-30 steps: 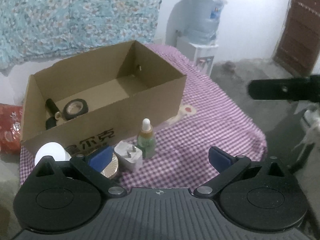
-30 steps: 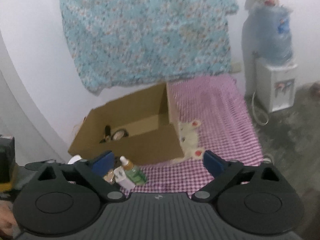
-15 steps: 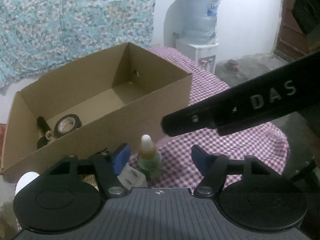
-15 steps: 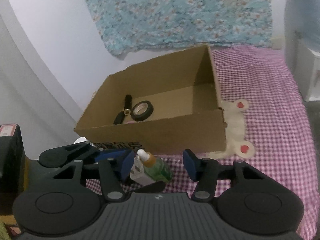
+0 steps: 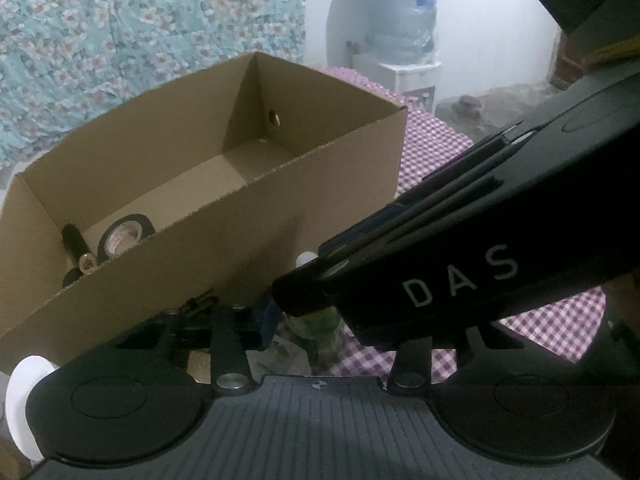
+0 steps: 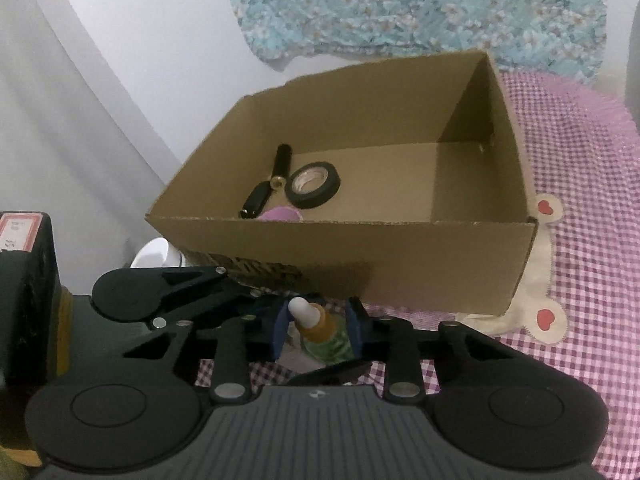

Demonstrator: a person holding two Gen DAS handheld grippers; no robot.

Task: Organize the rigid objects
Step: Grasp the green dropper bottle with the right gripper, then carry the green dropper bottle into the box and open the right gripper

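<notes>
Before the box (image 6: 400,256) | right gripper (image 6: 318,326) fingers closing around dropper bottle (image 6: 326,342) | left gripper (image 5: 316,320) fingers closing, half hidden, grip unclear

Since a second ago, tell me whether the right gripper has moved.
Yes. The right gripper came down toward the cardboard box, jaws closing around the dropper bottle.

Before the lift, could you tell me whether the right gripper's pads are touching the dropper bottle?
Cannot tell. In the right wrist view the closing right gripper brackets the dropper bottle, but contact isn't plainly visible.
</notes>
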